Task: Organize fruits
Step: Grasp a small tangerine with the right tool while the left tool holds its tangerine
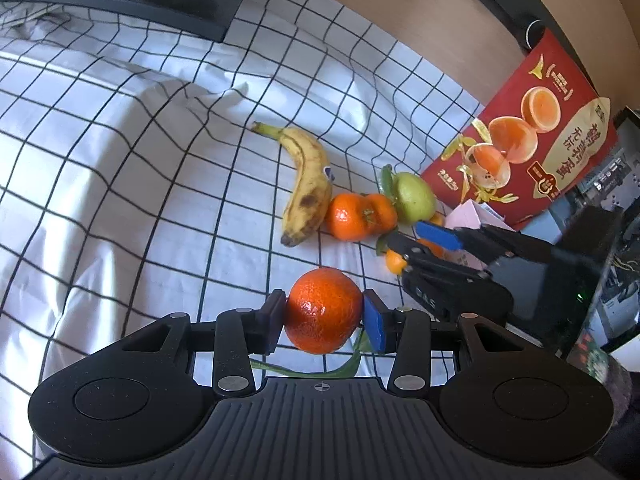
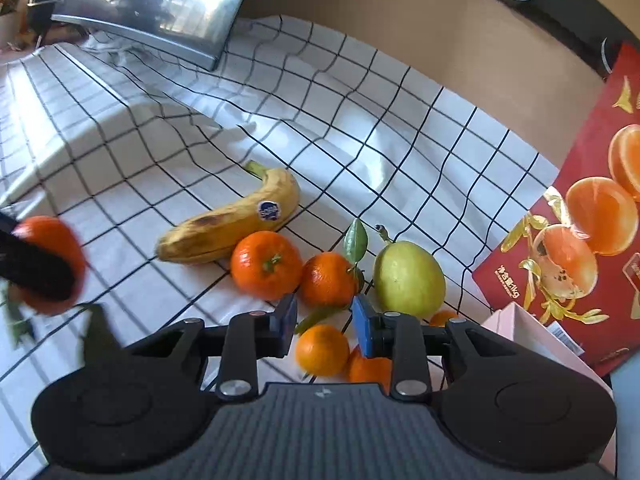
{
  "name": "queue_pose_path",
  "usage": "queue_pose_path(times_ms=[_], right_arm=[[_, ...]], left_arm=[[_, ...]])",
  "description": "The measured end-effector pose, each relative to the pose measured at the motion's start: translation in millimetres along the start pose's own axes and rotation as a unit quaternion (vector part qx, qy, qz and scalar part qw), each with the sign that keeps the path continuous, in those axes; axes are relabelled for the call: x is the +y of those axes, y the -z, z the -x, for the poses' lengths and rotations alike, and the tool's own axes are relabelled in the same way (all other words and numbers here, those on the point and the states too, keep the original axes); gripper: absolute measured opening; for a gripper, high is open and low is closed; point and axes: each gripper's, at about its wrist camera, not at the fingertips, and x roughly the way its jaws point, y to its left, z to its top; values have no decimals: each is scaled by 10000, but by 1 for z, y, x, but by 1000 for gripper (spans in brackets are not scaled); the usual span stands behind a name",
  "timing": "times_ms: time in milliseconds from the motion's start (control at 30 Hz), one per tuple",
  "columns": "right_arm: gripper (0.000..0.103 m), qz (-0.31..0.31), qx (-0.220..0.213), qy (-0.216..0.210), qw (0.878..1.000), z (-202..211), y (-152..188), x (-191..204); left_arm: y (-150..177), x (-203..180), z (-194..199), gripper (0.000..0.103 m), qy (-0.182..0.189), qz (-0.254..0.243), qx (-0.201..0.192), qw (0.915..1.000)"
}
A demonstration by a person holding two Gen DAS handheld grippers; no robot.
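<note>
My left gripper (image 1: 324, 314) is shut on a large orange mandarin (image 1: 323, 310) with a green leaf, held above the checked cloth; it shows blurred in the right wrist view (image 2: 48, 264). My right gripper (image 2: 324, 320) is open, its fingers either side of a small mandarin (image 2: 322, 349) below them; it shows in the left wrist view (image 1: 416, 240). A spotted banana (image 2: 236, 224), two mandarins (image 2: 266, 265) (image 2: 328, 280) and a green-yellow fruit (image 2: 408, 278) lie in a row just ahead.
A red fruit box (image 2: 580, 240) stands at the right, with a pink box (image 2: 532, 332) in front of it. A laptop (image 2: 160, 8) sits at the far left. The white checked cloth (image 1: 120, 160) is wrinkled.
</note>
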Motion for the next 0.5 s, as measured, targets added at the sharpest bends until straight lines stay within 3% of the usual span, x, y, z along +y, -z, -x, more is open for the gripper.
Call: queue_pose_path(times_ms=[200, 300, 433, 500], right_arm=[[26, -101, 152, -229, 9996, -6, 5, -1], [26, -248, 102, -319, 9991, 9, 11, 0], [26, -652, 65, -858, 9942, 40, 23, -6], [27, -726, -16, -785, 9943, 51, 31, -6]], left_arm=[[4, 2, -6, 47, 51, 39, 167, 9998], [5, 0, -9, 47, 74, 12, 199, 9998], [4, -2, -12, 47, 102, 0, 230, 9997], [5, -2, -14, 47, 100, 14, 258, 9996]])
